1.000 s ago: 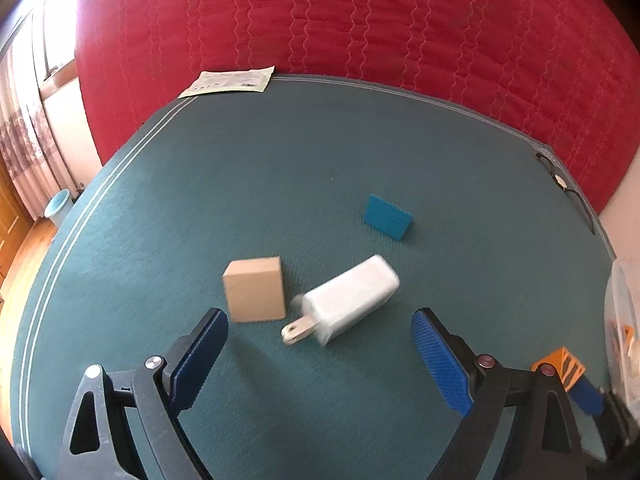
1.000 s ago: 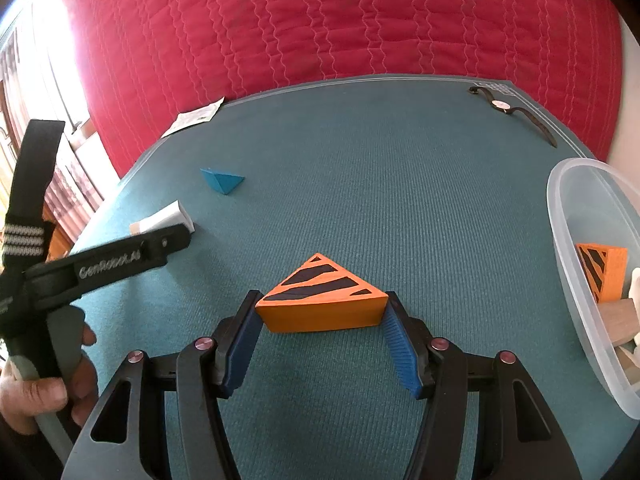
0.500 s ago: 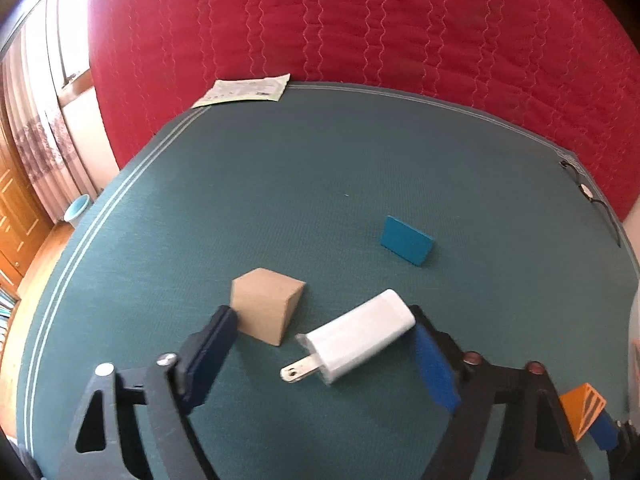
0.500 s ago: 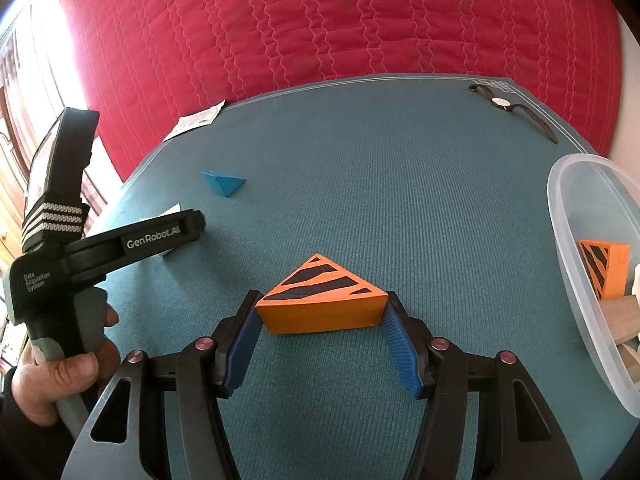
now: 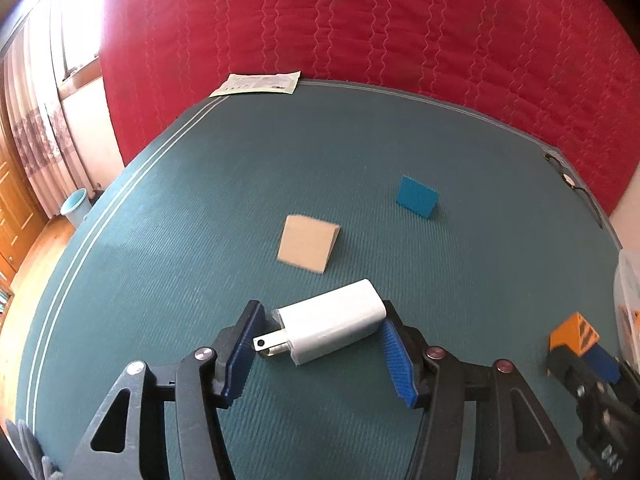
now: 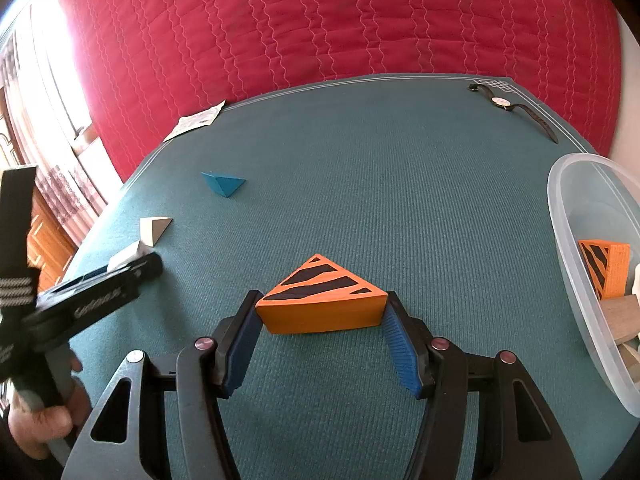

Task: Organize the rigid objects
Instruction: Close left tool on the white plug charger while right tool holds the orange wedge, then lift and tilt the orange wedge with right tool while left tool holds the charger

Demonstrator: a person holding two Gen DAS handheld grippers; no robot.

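**Both tongs closed around blocks on the green desk**

The left tongs (image 5: 320, 340) have just been closing and now bracket the white plug adapter (image 5: 332, 326): the right blue pad touches its far end, while the left pad sits at the metal prongs, so the adapter is caught lengthwise between them and lies flat on the desk (image 5: 200, 220). The right tongs (image 6: 322, 320) grip the orange striped wedge (image 6: 320, 300), one pad pressed on each of its two end corners, with the wedge resting on the desk.

Taking the white plug adapter as the landmark: just beyond it lies the tan wedge block (image 5: 308, 248), apart from it. Farther beyond and to the right sits the blue wedge block (image 5: 416, 202). Well to the adapter's right, the orange striped wedge shows again in the left wrist view, clamped in the other tongs. Farther right still, at the desk's edge, stands a clear plastic bin (image 6: 576, 240) holding another orange striped block (image 6: 604, 268) and some plain wooden pieces (image 6: 620, 318). Far beyond the adapter, at the back edge of the desk, lie a paper packet (image 5: 260, 84) on the left and a wristwatch (image 6: 508, 106) on the right, both against the red quilted cover (image 5: 360, 28).
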